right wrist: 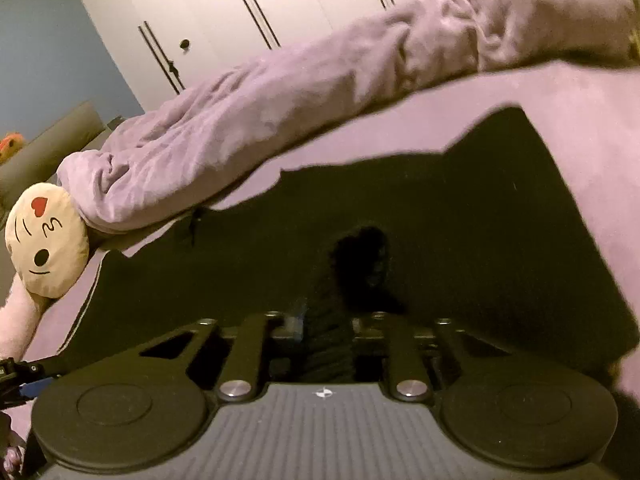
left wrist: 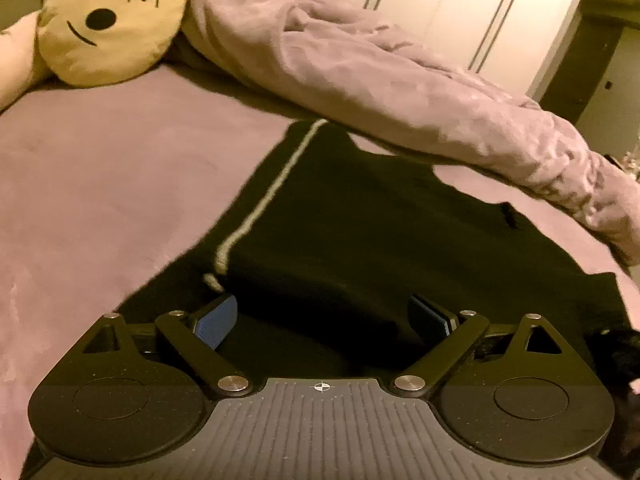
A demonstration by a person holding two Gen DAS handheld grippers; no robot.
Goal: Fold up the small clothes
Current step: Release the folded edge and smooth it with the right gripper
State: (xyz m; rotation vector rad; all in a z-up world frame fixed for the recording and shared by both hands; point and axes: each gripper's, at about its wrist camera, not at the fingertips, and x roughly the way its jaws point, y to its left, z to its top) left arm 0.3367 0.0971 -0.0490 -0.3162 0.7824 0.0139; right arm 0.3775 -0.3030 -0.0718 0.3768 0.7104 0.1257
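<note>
Pinching a bunched fold of the black garment [right wrist: 440, 216] at frame centre, the right gripper [right wrist: 326, 322] is clamped, while the left gripper [left wrist: 326, 316] gapes wide above it.

White wardrobe [right wrist: 256, 20], blue wall [right wrist: 52, 60], mauve bed [left wrist: 120, 168]

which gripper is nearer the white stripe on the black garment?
Left. The left gripper hangs open just beside the white stripe on the black garment. The right gripper is shut on bunched black fabric, farther over.

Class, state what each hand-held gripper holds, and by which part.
Left hand-held gripper: open, holding nothing. Right hand-held gripper: shut on a bunched fold of the black garment; which part cannot be told.
</note>
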